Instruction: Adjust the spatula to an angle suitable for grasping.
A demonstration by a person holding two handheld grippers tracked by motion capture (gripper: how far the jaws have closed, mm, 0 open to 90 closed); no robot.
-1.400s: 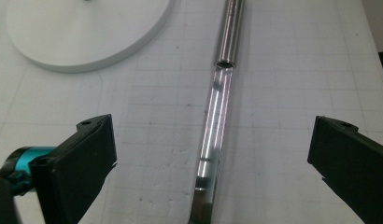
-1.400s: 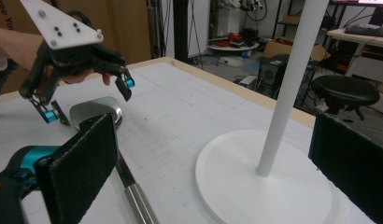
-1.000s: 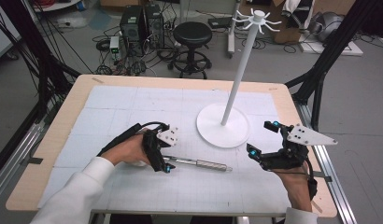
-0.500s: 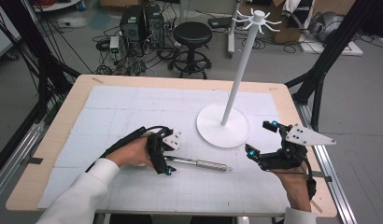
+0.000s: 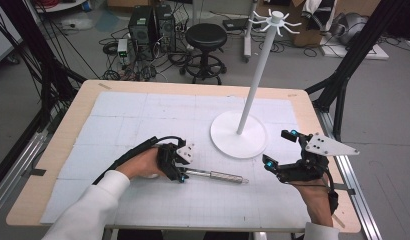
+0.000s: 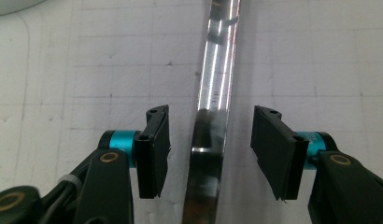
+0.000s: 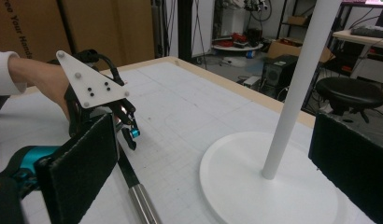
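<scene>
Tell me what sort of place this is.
Probably a robotics lab or workshop: a gridded work table framed by black camera rig struts, computer towers amid tangled floor cables, a black stool behind.

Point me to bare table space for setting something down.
Free: the far-left mat, between the table's wooden edge and the white stand base; also the near strip between both forearms. Crowded: mid-front, where the left gripper straddles the metal rod.

Tongs (image 6: 209, 154) astride metal rod (image 6: 213, 116), pads apart
</scene>
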